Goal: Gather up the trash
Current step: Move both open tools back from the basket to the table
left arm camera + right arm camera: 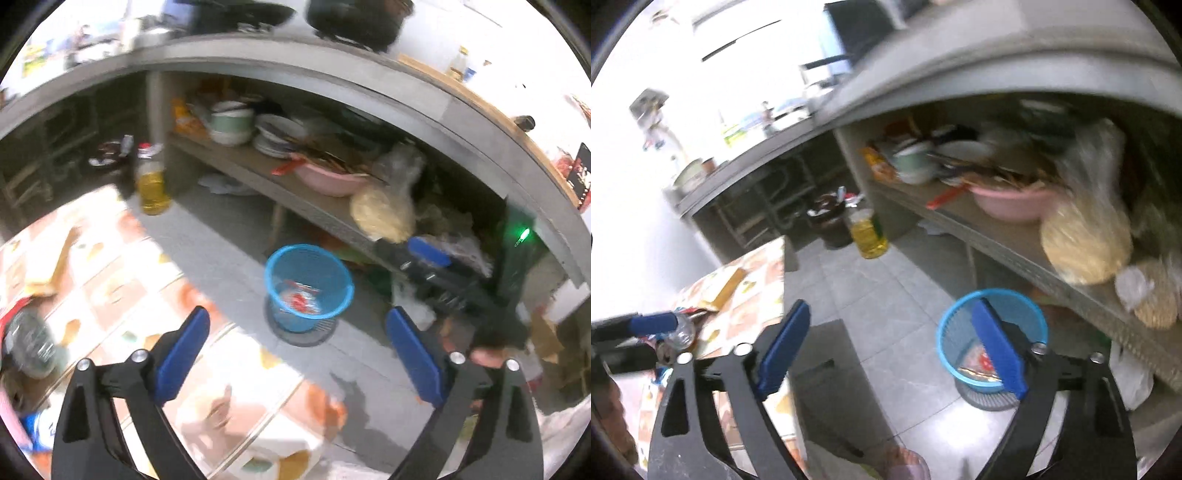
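Both grippers, left gripper [295, 350] and right gripper [890, 350], gape wide and empty above the blue basket [309, 288]; hasty blurred swings risk knocking it over, spilling its wrappers [299, 297].

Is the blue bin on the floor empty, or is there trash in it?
Not empty. The blue mesh wastebasket stands upright on the floor, and red-and-white wrappers lie at its bottom, far below the rim.

Blue plastic mesh basket [309, 286], glossy floor tiles [886, 295]
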`<action>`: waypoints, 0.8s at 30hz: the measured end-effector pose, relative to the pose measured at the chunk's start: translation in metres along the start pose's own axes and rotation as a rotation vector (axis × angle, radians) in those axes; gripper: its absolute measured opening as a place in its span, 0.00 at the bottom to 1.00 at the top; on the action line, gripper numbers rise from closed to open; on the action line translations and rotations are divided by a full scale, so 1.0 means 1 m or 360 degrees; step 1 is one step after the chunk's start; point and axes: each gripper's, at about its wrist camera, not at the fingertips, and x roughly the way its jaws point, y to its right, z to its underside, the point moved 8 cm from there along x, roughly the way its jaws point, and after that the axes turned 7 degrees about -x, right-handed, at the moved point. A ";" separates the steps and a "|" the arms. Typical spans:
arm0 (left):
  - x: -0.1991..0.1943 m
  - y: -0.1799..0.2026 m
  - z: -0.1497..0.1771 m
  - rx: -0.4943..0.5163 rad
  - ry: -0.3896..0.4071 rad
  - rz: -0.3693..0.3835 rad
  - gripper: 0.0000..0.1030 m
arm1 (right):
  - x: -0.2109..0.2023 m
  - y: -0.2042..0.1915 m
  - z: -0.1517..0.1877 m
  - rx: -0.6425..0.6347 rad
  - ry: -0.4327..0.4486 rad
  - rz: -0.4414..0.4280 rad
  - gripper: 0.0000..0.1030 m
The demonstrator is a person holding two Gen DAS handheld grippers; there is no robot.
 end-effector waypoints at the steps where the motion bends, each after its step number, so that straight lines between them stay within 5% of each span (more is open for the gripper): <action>1: -0.005 -0.007 0.006 -0.0040 0.0019 0.0004 0.93 | 0.001 -0.005 -0.002 -0.0024 -0.0001 0.0002 0.91; 5: -0.021 -0.033 0.032 -0.0248 0.0023 0.0033 0.93 | 0.004 -0.043 -0.010 -0.0168 -0.0085 0.0003 0.93; 13: -0.079 -0.094 0.076 -0.0514 0.0173 -0.0166 0.95 | 0.018 -0.116 -0.009 -0.0420 -0.0133 -0.0035 0.93; 24: -0.182 -0.169 0.111 -0.0820 0.0478 -0.0313 0.95 | 0.019 -0.260 -0.028 -0.0842 -0.0016 -0.0328 0.92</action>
